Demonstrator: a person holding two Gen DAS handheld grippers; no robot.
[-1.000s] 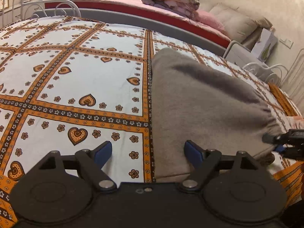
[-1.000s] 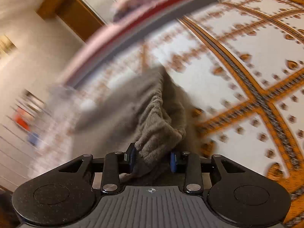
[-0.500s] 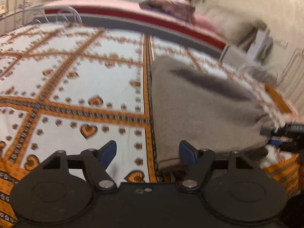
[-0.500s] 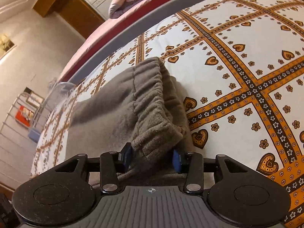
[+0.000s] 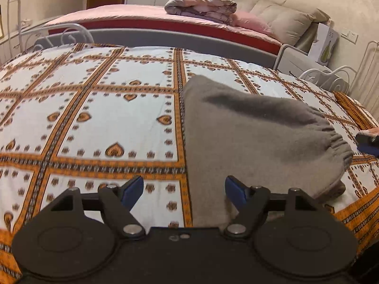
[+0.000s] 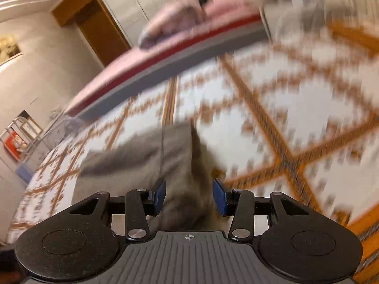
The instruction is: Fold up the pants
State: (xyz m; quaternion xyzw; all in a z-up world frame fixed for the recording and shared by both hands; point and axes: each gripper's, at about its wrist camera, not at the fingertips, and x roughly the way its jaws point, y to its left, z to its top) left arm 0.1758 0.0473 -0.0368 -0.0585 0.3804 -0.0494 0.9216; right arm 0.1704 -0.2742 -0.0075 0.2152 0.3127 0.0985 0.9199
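On patterned bedspread (image 5: 113,127): folded grey pants (image 5: 248,137) being left lying, left gripper (image 5: 184,189) and right gripper (image 6: 188,194) both being held unclenched, nothing grasped

"SS" on white box (image 5: 324,45).

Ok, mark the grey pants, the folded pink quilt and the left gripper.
grey pants (image 5: 248,127), left wrist view, flat middle of the fabric.
folded pink quilt (image 5: 201,4), left wrist view, its top fold.
left gripper (image 5: 184,189), left wrist view, midway between its fingertips.
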